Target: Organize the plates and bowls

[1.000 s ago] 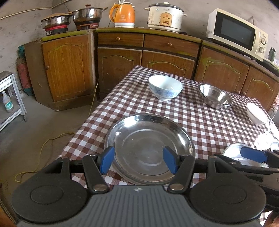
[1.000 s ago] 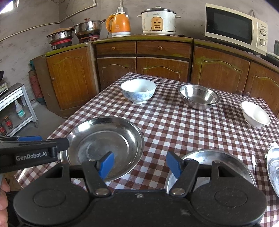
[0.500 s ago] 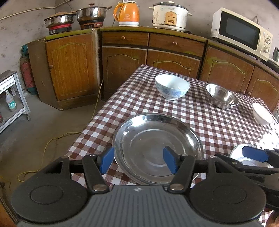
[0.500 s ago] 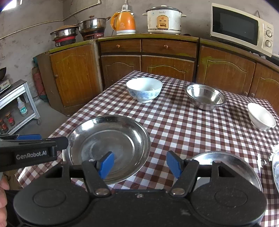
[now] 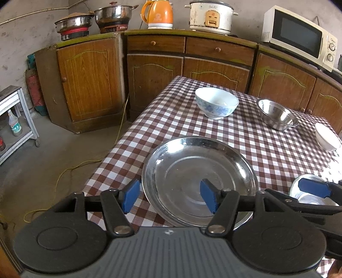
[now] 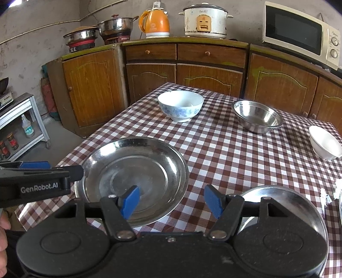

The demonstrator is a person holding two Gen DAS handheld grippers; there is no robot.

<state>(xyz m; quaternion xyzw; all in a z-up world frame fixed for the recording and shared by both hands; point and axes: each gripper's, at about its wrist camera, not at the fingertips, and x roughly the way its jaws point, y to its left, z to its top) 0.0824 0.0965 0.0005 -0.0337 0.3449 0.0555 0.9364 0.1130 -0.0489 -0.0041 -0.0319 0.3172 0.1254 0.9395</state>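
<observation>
A large steel plate (image 5: 198, 179) lies near the table's front left corner; it also shows in the right wrist view (image 6: 136, 179). My left gripper (image 5: 168, 196) is open and empty, its jaws straddling the plate's near left rim. My right gripper (image 6: 173, 200) is open and empty, hovering between that plate and a second steel plate (image 6: 275, 192) at the front right. Farther back stand a blue-patterned bowl (image 6: 180, 105), a steel bowl (image 6: 257, 116) and a white bowl (image 6: 325, 142).
The table has a checked cloth (image 6: 235, 149). Wooden cabinets (image 6: 181, 70) behind it carry pots, an orange kettle (image 6: 155, 24), a rice cooker (image 6: 205, 20) and a microwave (image 6: 299, 32). A metal shelf cart (image 5: 15, 119) stands on the floor at left.
The left gripper has shifted left, so the large plate now sits more to the right in its view. The right gripper has moved slightly left and forward. Both stay open.
</observation>
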